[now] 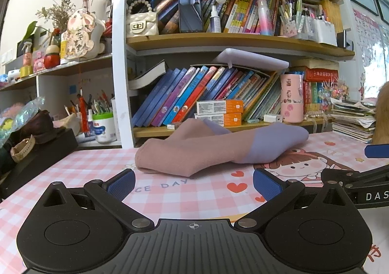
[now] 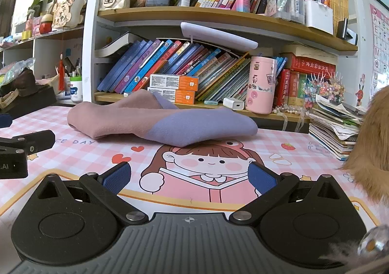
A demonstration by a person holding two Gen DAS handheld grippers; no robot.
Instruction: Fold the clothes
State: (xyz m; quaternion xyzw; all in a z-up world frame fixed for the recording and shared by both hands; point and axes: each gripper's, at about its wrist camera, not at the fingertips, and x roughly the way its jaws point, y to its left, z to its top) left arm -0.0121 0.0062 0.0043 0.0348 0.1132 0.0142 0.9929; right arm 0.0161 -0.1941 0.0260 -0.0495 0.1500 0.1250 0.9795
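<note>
Nearest in the left wrist view, the left gripper [image 1: 193, 182] hangs low over the table [image 1: 80, 172], its 2 blue-padded fingers [image 1: 121, 184] spread wide apart with nothing between them. The right gripper [image 2: 189, 176] sits the same way in its own view, jaws wide apart and empty, above the cartoon girl printed on the pink checked table cover [image 2: 206, 164]. Each gripper's black body shows at the edge of the other's view (the 2 are close side by side).

Just beyond both grippers lie the socks [image 1: 206, 150], 2 pink ones with lavender toes and heels, one lying across the other on the table cover, touching neither gripper. A tan furry object [image 2: 372, 133] fills the right edge of the right wrist view.

Behind the socks stands a bookshelf [image 1: 218, 40] crammed with leaning books [image 2: 170, 67], 2 orange-and-white boxes [image 2: 173, 88] stacked on its lowest shelf, and a pink cylindrical container [image 2: 261, 84] beside them.
</note>
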